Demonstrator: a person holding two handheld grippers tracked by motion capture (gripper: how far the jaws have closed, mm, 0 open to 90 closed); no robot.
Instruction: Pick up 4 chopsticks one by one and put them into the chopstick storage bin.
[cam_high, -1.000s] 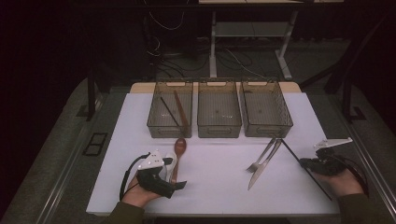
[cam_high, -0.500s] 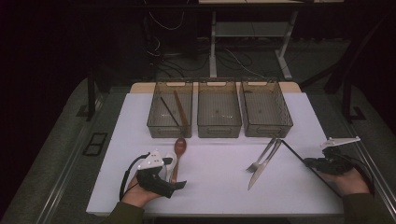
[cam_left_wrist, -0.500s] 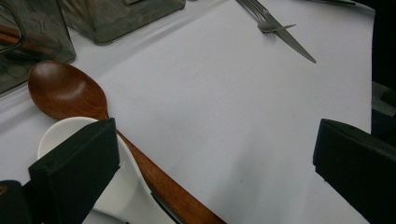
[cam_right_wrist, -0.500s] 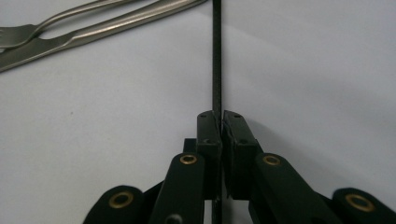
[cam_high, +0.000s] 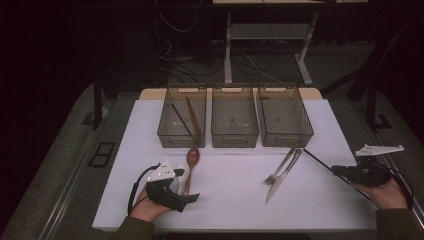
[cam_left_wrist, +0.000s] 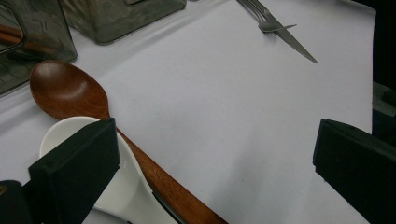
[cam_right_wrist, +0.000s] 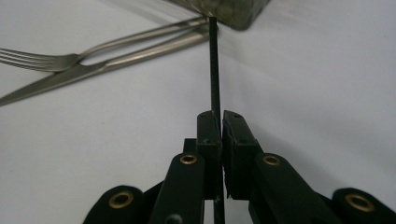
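Two grippers work a white worktop (cam_high: 230, 195) under dim light. My right gripper (cam_right_wrist: 220, 122), at the worktop's right edge, has its fingers (cam_right_wrist: 208, 135) pinched tight on a thin black chopstick (cam_right_wrist: 214, 65). The stick runs out ahead of the fingers toward the corner of a bin; its far tip blurs into that corner, and its near end is hidden below the fingers. From above, the chopstick (cam_high: 320, 161) slants up-left from the right gripper (cam_high: 336, 170), clear of the worktop as far as I can tell.

My left gripper (cam_high: 192, 197) rests at the near left with its fingers (cam_left_wrist: 74, 170) spread wide and nothing between them. One finger covers part of a white spoon (cam_left_wrist: 128, 186), which lies against a wooden spoon (cam_left_wrist: 65, 91); the wooden handle is cut off at the frame's lower edge.

A fork (cam_high: 281, 167) and a knife (cam_high: 280, 182) lie crossed between the two grippers, their handles touching.

Three smoky bins stand in a row at the back. The left bin (cam_high: 165, 131) holds a brown stick and a dark one, hard to identify through the tinted wall. The middle bin (cam_high: 235, 142) and right bin (cam_high: 307, 132) show only dark specks on their floors.
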